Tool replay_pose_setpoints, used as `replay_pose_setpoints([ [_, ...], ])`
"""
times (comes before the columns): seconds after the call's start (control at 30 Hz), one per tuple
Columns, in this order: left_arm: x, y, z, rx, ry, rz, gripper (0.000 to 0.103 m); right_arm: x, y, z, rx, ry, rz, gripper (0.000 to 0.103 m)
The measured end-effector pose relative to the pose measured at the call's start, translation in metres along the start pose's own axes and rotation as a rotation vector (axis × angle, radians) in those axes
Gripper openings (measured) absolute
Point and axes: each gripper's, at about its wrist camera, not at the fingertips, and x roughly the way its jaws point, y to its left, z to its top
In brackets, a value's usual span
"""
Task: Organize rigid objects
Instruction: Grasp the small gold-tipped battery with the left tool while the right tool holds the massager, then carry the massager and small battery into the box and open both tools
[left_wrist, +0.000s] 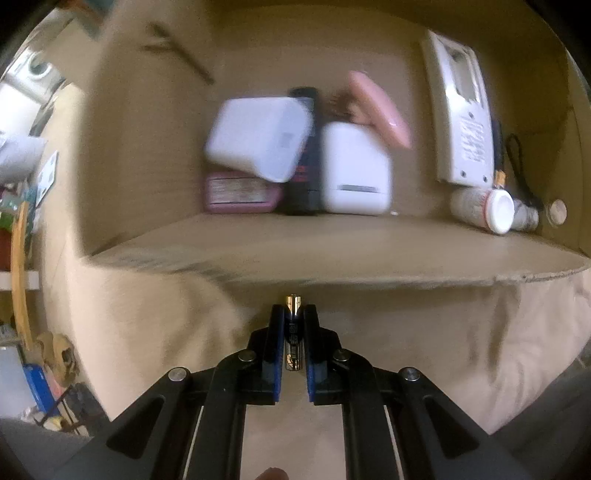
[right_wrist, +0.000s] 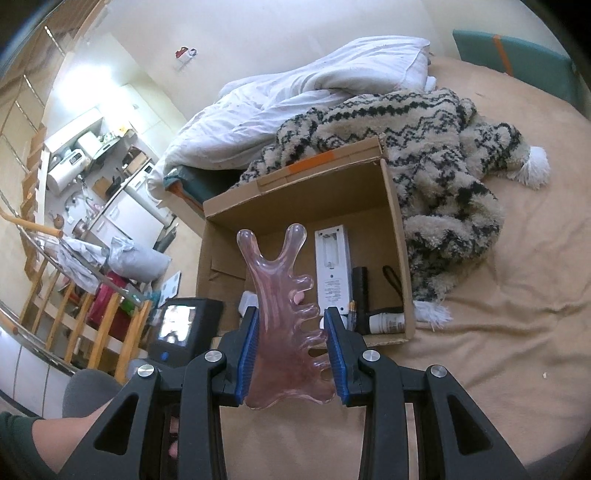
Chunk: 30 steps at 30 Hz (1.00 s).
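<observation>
left gripper: clamped tight on a battery; no gap, both blue pads are pressed right onto its sides, low centre of the left wrist frame

battery: small slim cell, dark wrap with a gold band and shiny metal tip poking out past the fingertips; lying lengthwise between the pads, over tan bedding just below the box edge

right gripper: gripping a pink massage tool; pads squeeze its lower body from both sides, bottom middle of the right wrist frame

pink massage tool: see-through pink, glossy; forked Y top with two rounded knobs, a row of stubby prongs down its right edge, flared base; standing upright in the grip

cardboard box: open, centre of the right wrist frame, sitting on the tan bed; a patterned fluffy blanket touches its far and right sides

inside the box: white remote-like device upper right, backside up; white-capped bottle below it; two white chargers mid frame, pretty blurry; pink thing behind them, can't tell what
</observation>
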Motion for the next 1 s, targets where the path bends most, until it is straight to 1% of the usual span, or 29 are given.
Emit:
replay_pose_setpoints([
  [0.1, -0.010, 0.020, -0.006, -0.056, -0.005, -0.033, 0.009, 0.000, -0.001, -0.001, 0.003, 0.001, -0.009, 0.036],
  [0.37, -0.054, 0.071, -0.017, -0.142, -0.117, -0.025, 0.009, 0.006, -0.002, 0.002, 0.010, 0.016, -0.019, 0.036],
  [0.47, -0.069, 0.089, -0.017, -0.178, -0.149, -0.027, 0.009, 0.009, -0.001, 0.007, 0.003, 0.020, -0.018, 0.036],
  [0.5, -0.077, 0.094, -0.014, -0.183, -0.173, -0.024, 0.009, 0.009, 0.000, 0.009, -0.003, 0.017, -0.020, 0.036],
  [0.57, -0.101, 0.095, -0.018, -0.184, -0.208, -0.016, 0.009, 0.011, 0.001, 0.015, -0.015, 0.014, -0.024, 0.036],
  [0.6, -0.111, 0.097, -0.014, -0.185, -0.237, -0.012, 0.009, 0.013, 0.002, 0.019, -0.020, 0.012, -0.024, 0.036],
  [0.67, -0.123, 0.097, -0.009, -0.182, -0.272, -0.009, 0.009, 0.016, 0.003, 0.027, -0.029, 0.009, -0.023, 0.036],
  [0.77, -0.142, 0.085, 0.005, -0.166, -0.335, 0.000, 0.009, 0.024, 0.004, 0.041, -0.049, 0.000, -0.033, 0.036],
  [0.87, -0.153, 0.073, 0.018, -0.141, -0.379, 0.005, 0.009, 0.034, 0.002, 0.054, -0.056, -0.002, -0.042, 0.036],
  [1.0, -0.157, 0.051, 0.024, -0.093, -0.412, 0.005, 0.009, 0.049, 0.001, 0.069, -0.070, -0.008, -0.046, 0.036],
])
